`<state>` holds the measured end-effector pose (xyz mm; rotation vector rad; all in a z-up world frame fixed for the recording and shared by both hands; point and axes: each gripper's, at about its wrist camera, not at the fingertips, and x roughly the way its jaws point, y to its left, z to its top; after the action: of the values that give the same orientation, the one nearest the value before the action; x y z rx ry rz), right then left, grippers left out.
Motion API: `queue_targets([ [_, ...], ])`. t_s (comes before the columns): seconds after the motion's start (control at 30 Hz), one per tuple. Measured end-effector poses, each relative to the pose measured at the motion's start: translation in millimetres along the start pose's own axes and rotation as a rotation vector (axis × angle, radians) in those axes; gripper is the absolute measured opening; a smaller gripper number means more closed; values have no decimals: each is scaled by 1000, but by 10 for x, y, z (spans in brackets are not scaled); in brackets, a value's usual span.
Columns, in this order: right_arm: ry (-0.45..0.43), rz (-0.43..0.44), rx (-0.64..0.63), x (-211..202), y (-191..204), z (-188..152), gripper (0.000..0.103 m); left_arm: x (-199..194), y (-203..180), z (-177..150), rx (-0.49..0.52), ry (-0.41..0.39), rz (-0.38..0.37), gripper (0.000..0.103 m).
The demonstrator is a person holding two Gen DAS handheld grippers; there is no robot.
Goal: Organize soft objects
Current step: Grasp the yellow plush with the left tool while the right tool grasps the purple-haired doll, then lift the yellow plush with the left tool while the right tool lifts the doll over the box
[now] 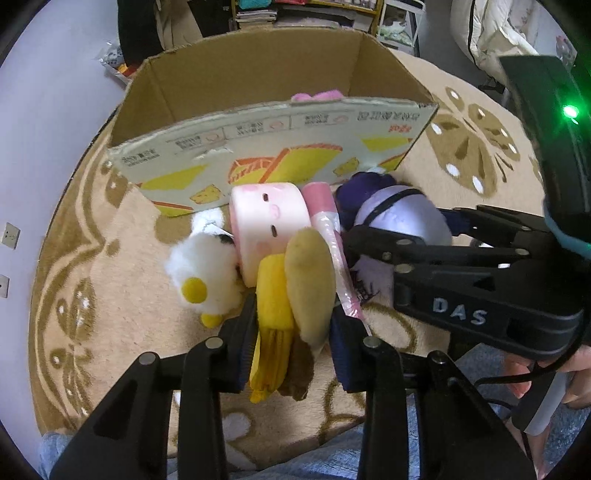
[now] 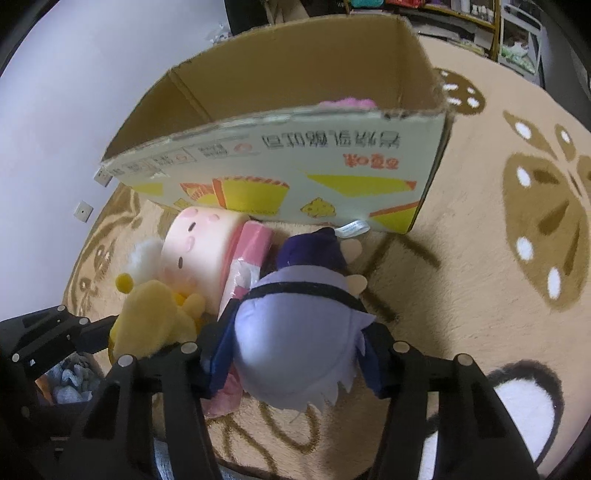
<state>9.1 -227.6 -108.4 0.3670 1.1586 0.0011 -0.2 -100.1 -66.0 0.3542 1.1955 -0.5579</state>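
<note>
My left gripper (image 1: 295, 343) is shut on a yellow and tan plush (image 1: 295, 295), held just above the rug; the plush also shows in the right wrist view (image 2: 151, 321). My right gripper (image 2: 295, 354) is shut on a lilac-haired plush doll (image 2: 295, 339) with a purple hat; the doll (image 1: 402, 210) also shows in the left wrist view. A pink-faced cushion plush (image 1: 266, 225), a white fluffy plush (image 1: 199, 269) and a pink wrapped item (image 1: 332, 240) lie before an open cardboard box (image 1: 273, 162). Something pink (image 1: 317, 96) peeks from inside the box.
The beige patterned rug (image 1: 122, 295) covers the floor. A white wall (image 1: 44, 129) with sockets is on the left. Shelves with clutter (image 1: 306, 11) stand behind the box. The person's jeans (image 1: 325, 458) show at the bottom edge.
</note>
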Motion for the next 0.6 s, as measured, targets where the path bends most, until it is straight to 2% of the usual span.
queue_targets([
  [0.13, -50, 14, 19, -174, -26, 13, 60, -145, 75, 9, -15, -42, -3, 32],
  [0.37, -90, 16, 40, -368, -40, -6, 60, -441, 166, 65, -36, -147, 29, 31],
  [0.6, -175, -7, 21, -712, -6, 3, 60, -743, 306, 143, -86, -330, 58, 31],
])
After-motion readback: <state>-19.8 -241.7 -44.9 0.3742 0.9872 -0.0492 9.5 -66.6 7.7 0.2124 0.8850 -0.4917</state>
